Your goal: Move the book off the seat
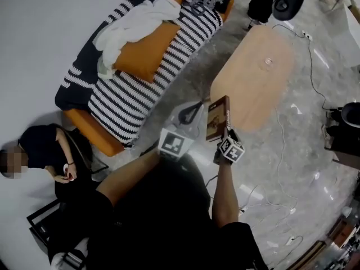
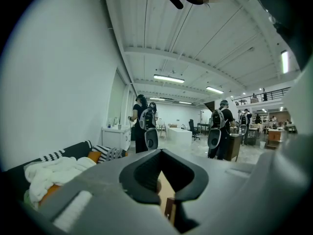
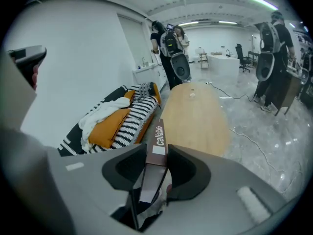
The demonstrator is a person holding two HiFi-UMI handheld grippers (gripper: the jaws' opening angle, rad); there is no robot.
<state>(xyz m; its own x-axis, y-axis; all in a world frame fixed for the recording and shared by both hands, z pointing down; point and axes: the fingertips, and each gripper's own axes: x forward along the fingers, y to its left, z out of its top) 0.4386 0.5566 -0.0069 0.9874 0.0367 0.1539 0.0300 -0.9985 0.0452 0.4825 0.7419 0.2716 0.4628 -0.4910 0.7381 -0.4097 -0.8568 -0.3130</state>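
A brown book (image 1: 217,118) stands upright in the air, over the floor between the sofa and the table. My right gripper (image 1: 223,133) is shut on its lower edge. In the right gripper view the book's spine (image 3: 157,140) sits clamped between the two dark pads of the right gripper (image 3: 157,161). The left gripper (image 1: 194,109) hovers just left of the book, apart from it, with nothing in it. In its own view the left gripper (image 2: 162,153) has its tips meeting. The sofa seat (image 1: 132,97) lies under a black-and-white striped cover.
On the sofa lie an orange cushion (image 1: 147,54) and a white blanket (image 1: 134,22). An oval wooden table (image 1: 254,77) stands right of it. A person (image 1: 49,151) sits on the floor at the left. Cables (image 1: 279,151) cross the floor. People (image 3: 172,48) stand further back.
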